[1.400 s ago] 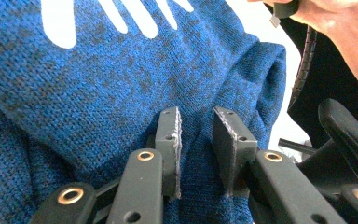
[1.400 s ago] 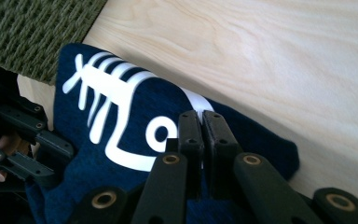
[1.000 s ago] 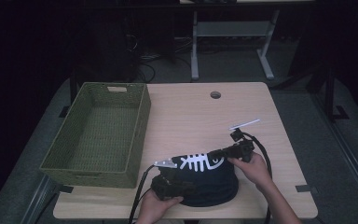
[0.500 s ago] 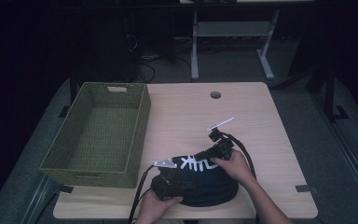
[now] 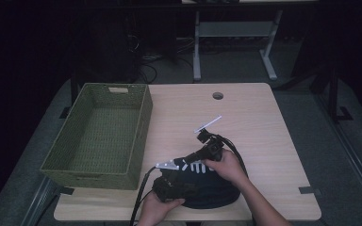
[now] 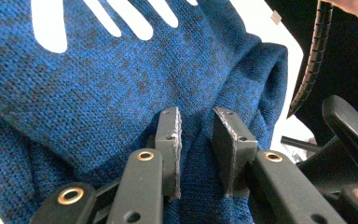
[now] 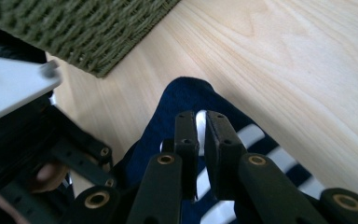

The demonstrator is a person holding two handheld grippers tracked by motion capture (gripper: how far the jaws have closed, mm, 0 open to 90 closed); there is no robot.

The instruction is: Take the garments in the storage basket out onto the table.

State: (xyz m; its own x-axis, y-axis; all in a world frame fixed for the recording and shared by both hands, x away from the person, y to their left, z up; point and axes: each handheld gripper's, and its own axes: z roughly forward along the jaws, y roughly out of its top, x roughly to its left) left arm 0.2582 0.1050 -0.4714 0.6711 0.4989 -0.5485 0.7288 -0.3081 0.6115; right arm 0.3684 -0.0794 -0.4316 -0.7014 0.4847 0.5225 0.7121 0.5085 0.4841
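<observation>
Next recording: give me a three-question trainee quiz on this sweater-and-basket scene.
1. True or false: the green woven basket has the blue sweater inside it.
2. What does the left claw pinch?
3. The right claw is over: A) the basket, B) the sweater's white-striped part, C) the table's round hole.

Key: 1 false, the sweater lies on the table beside the basket. 2 a fold of the blue knit. 3 B.

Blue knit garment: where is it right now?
In the high view, the blue knit garment lies at the table's near edge, centre, just right of the green woven basket, under both grippers.
</observation>
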